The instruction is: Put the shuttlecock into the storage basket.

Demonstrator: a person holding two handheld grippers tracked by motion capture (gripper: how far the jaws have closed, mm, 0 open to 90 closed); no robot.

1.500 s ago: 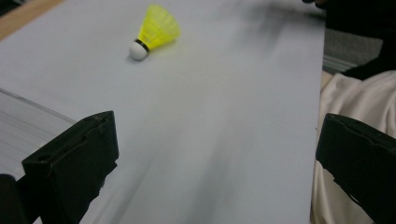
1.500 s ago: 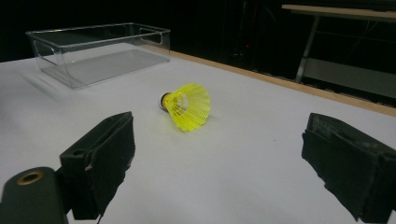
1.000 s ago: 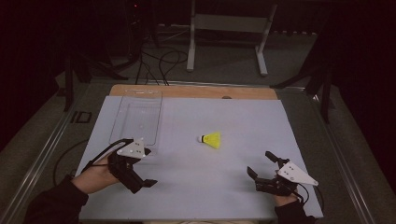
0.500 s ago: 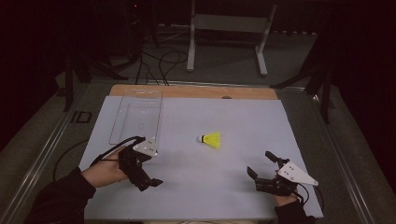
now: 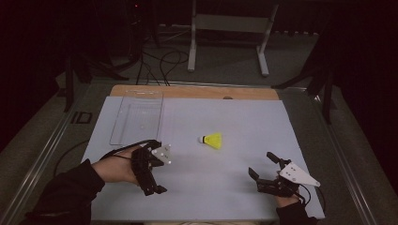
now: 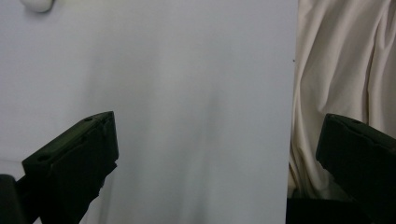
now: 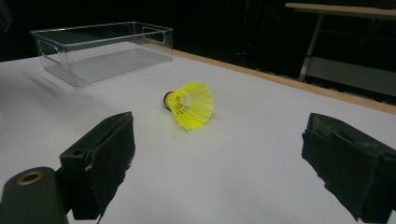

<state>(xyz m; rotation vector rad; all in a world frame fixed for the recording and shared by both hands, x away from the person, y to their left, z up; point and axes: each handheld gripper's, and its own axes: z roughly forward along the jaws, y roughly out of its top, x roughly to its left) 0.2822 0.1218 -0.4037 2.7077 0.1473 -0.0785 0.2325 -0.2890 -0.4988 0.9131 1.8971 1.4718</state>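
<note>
**Shuttlecock lying between two spread grippers**

On the white sheet [image 5: 234, 178] in the high view, a yellow shuttlecock [image 5: 212, 139] lies on its side near the middle, taken here as the landmark. Its long axis runs across the table, cork end toward the clear box [image 5: 137, 117], skirt toward the person's right. The box stands beyond and to the left of the shuttlecock, apart from it and empty as far as can be seen. The left gripper [image 5: 149, 174] sits nearer the person and to the left of the shuttlecock, jaws pointing back toward the person's edge of the sheet. The right gripper [image 5: 263, 169] sits nearer the person and to the right of it, jaws spread and holding nothing. Neither touches the shuttlecock; the left looks slightly nearer, but it faces away.

Along the left gripper's jaws, spread wide with nothing between them, lies bare sheet [image 6: 187, 93], with cream cloth [image 6: 341, 70] past its edge. A small pale rounded shape at the top corner cannot be identified.

Along the right gripper's jaws, also wide apart and empty, the shuttlecock [image 7: 190, 104] lies straight ahead and centred in the gap, skirt mouth turned toward the camera, dark cork end away. The box [image 7: 100, 49] stands behind and left of it. By this alignment, the right gripper seems better placed to reach forward and close across the skirt.
</note>
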